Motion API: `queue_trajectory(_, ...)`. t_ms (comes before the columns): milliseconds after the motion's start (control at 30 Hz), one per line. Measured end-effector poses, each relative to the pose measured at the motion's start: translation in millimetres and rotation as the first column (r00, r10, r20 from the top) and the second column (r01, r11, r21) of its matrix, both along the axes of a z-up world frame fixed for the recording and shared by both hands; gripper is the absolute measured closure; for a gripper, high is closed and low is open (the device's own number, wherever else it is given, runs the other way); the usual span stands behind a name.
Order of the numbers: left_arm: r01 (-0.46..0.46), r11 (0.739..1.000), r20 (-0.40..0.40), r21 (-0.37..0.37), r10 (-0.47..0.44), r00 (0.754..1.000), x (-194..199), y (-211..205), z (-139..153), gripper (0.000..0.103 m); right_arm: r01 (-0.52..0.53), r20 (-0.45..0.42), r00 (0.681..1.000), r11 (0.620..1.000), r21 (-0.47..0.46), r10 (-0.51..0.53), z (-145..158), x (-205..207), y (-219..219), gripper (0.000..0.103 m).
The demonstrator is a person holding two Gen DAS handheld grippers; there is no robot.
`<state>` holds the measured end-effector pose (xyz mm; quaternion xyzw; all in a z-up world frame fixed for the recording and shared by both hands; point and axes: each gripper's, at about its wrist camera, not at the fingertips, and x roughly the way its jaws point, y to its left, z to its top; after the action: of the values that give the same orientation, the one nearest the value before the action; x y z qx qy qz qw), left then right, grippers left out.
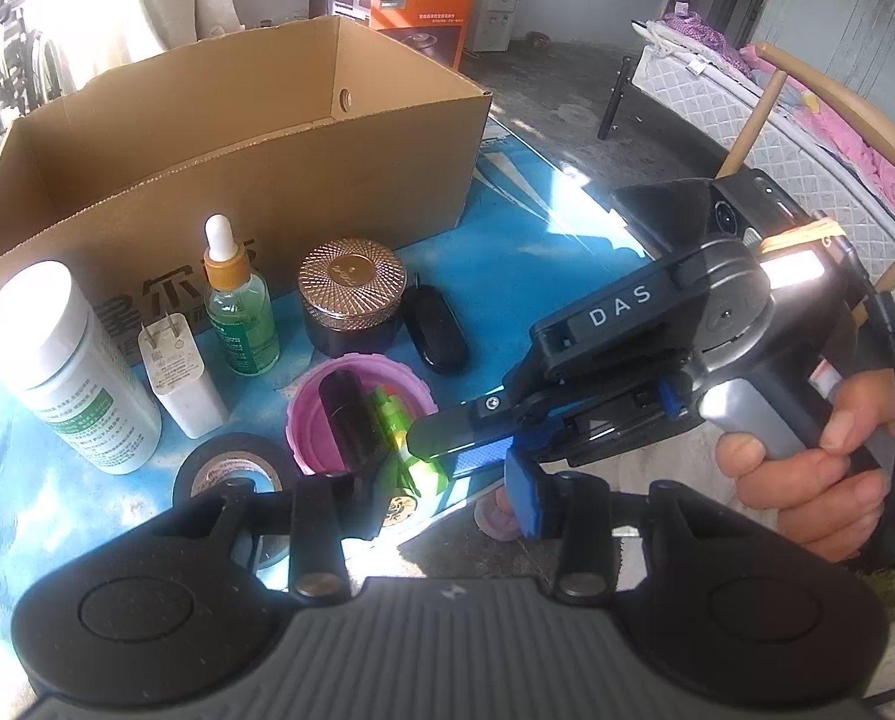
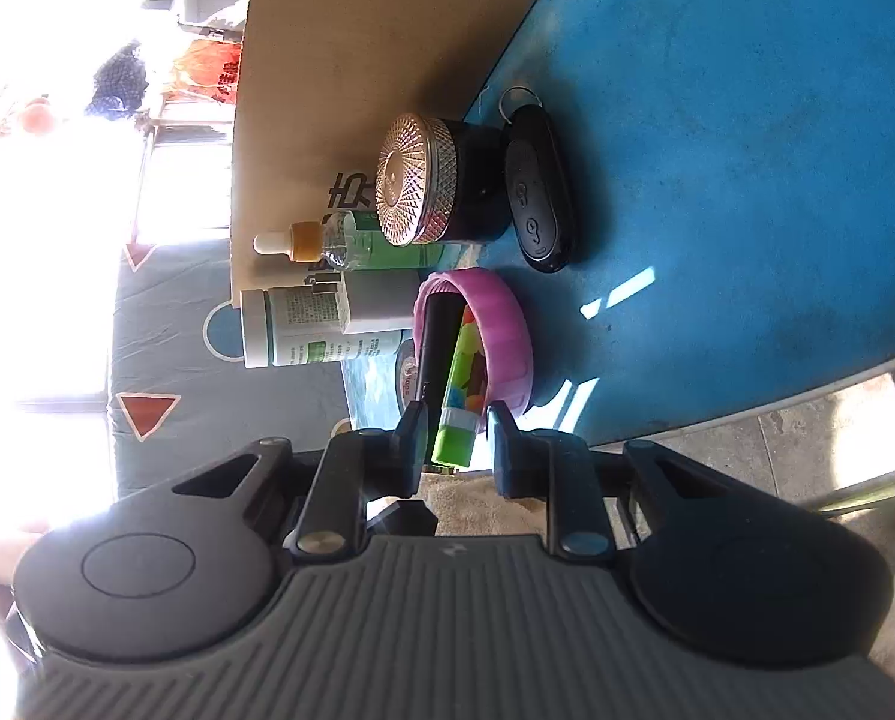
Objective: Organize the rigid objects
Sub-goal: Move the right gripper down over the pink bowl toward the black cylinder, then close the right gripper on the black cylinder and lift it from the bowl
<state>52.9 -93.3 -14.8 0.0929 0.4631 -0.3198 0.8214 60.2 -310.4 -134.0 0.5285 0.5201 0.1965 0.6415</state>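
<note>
A pink cup point(image 1: 306, 414) point(image 2: 501, 324) stands on the blue table and holds a black tube point(image 1: 345, 414) point(image 2: 435, 336) and a green glue stick point(image 1: 387, 414) point(image 2: 465, 372). My right gripper point(image 1: 438, 456) point(image 2: 456, 420) reaches in from the right, rolled on its side. It is shut on the capped end of the green stick, which still sits in the cup. My left gripper point(image 1: 441, 492) hangs just in front of the cup with its jaws apart and nothing pressed between them.
An open cardboard box point(image 1: 207, 150) stands behind. In front of it are a white bottle point(image 1: 57, 360), a white charger point(image 1: 174, 372), a green dropper bottle point(image 1: 240, 312), a dark jar with a rose-gold lid point(image 1: 351, 294), a black key fob point(image 1: 435, 330) and a tape roll point(image 1: 231, 468).
</note>
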Motion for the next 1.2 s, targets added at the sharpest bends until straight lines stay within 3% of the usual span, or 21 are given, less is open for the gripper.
queue_trajectory(167,0.017,1.0,0.011,0.016,-0.017,1.0,-1.1,-3.4,-2.5,0.063,0.015,-0.001,1.0,0.999,0.051,-0.015,-0.9,-0.8,-0.1,0.088)
queue_trajectory(267,0.013,0.997,0.031,0.074,-0.015,0.999,-0.9,-8.0,-5.8,0.071,0.021,-0.001,1.0,0.998,0.061,-0.021,-1.9,1.2,-3.0,0.088)
queue_trajectory(367,0.005,0.995,0.05,0.1,-0.01,0.999,-1.3,-9.2,-5.9,0.072,0.028,-0.003,1.0,0.998,0.051,-0.028,-2.4,1.7,-2.8,0.086)
queue_trajectory(500,-0.014,0.998,0.06,0.065,0.011,0.998,-1.1,-1.3,1.3,0.072,0.025,0.043,0.999,1.0,0.013,-0.026,8.4,1.0,-5.2,0.086)
queue_trajectory(700,-0.09,0.995,0.078,0.032,0.087,0.993,3.8,17.2,9.4,0.071,-0.016,0.155,0.987,0.993,-0.117,0.034,36.2,11.1,6.7,0.085)
queue_trajectory(900,-0.157,0.987,0.07,0.033,0.154,0.986,17.8,30.4,4.9,0.071,-0.042,0.163,0.984,0.981,-0.191,0.073,38.7,18.0,20.3,0.085)
queue_trajectory(1200,-0.148,0.988,0.037,0.041,0.146,0.989,29.1,29.3,-7.8,0.071,-0.03,0.154,0.986,0.977,-0.212,0.064,34.8,12.7,18.6,0.084)
